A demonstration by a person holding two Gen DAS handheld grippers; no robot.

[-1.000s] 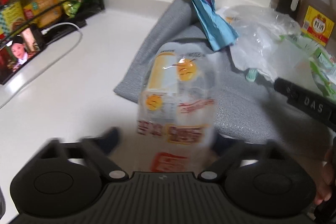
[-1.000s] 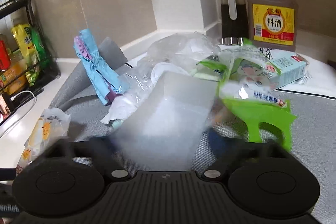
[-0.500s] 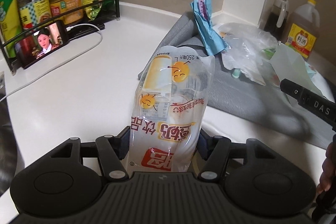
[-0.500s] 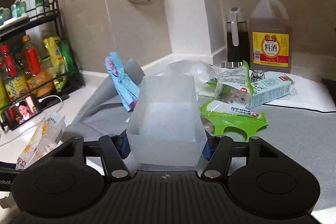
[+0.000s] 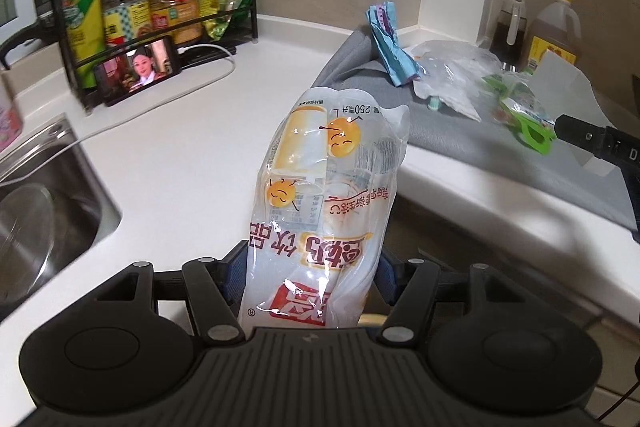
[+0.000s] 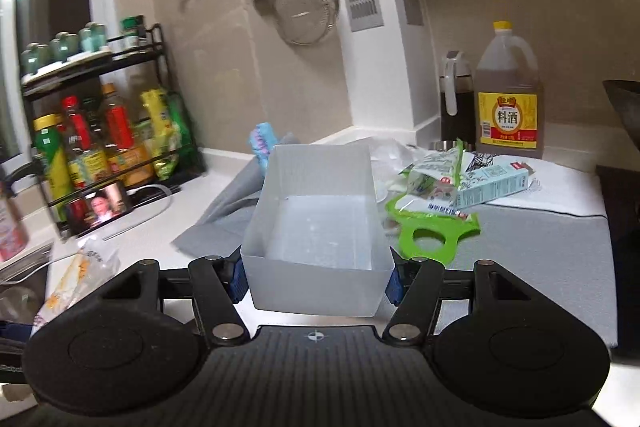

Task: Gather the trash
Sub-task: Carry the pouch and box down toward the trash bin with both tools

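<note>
Left gripper (image 5: pixel 310 277): jaws part-closed, pads pressed on the lower end of a clear printed milk pouch (image 5: pixel 328 203), held upright above the white counter's (image 5: pixel 188 147) near edge. Right gripper (image 6: pixel 316 277): jaws clamped on the sides of a translucent plastic tub (image 6: pixel 316 223), raised clear of the grey mat (image 6: pixel 532 251). Remaining wrappers (image 6: pixel 436 183) and a milk carton (image 6: pixel 492 183) lie further back on the mat, right of the tub.

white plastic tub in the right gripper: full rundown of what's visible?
The translucent white plastic tub is rectangular, open-topped, thin-walled and looks empty. It sits upright, tipped slightly, its open top facing the camera. The right gripper clamps its near end, blue pads pressing both side walls, holding it clear above the grey mat. Nothing else touches it.
</note>
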